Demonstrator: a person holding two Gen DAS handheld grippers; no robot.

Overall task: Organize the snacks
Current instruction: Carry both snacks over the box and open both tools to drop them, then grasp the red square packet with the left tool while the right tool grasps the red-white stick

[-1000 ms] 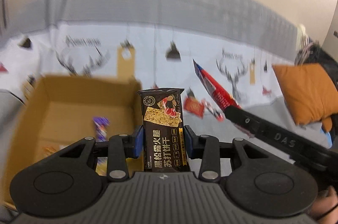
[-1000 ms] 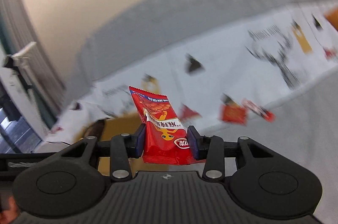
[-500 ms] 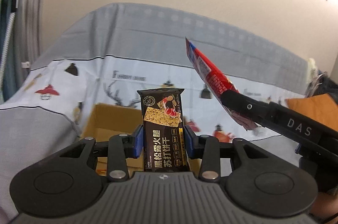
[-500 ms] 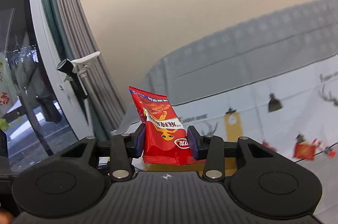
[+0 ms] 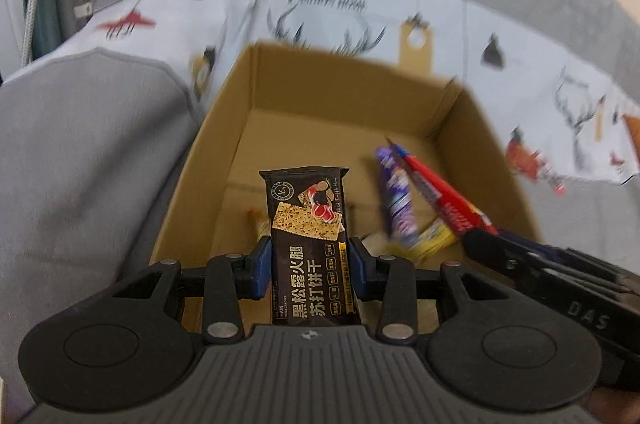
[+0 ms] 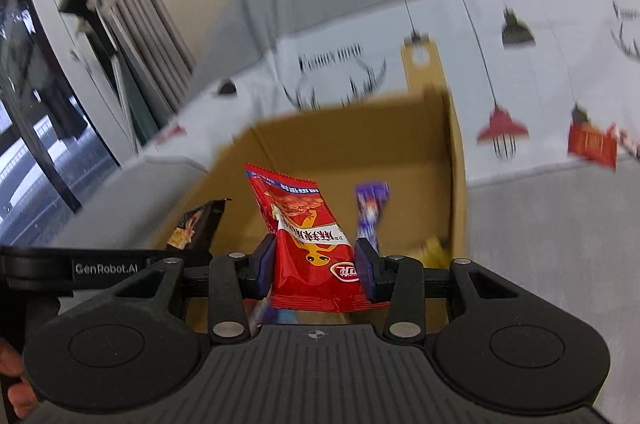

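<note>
2 tools over cardboard box (image 5: 352, 112), left tool (image 5: 310, 264) clamping black cracker pack (image 5: 308, 224); right tool (image 6: 316, 266) clamping red snack bag (image 6: 308, 240)

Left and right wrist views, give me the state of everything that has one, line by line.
Left claw: shut on black cracker packet, upright.
Right claw: shut on red snack packet.
Brown cardboard box: open-topped, partly filled.
Purple candy wrapper: lying inside box.
Yellow packet: lying inside box.

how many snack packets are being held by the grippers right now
2. The left gripper clamps a dark cracker packet and the right gripper clamps a red packet, both over the cardboard box.
</note>
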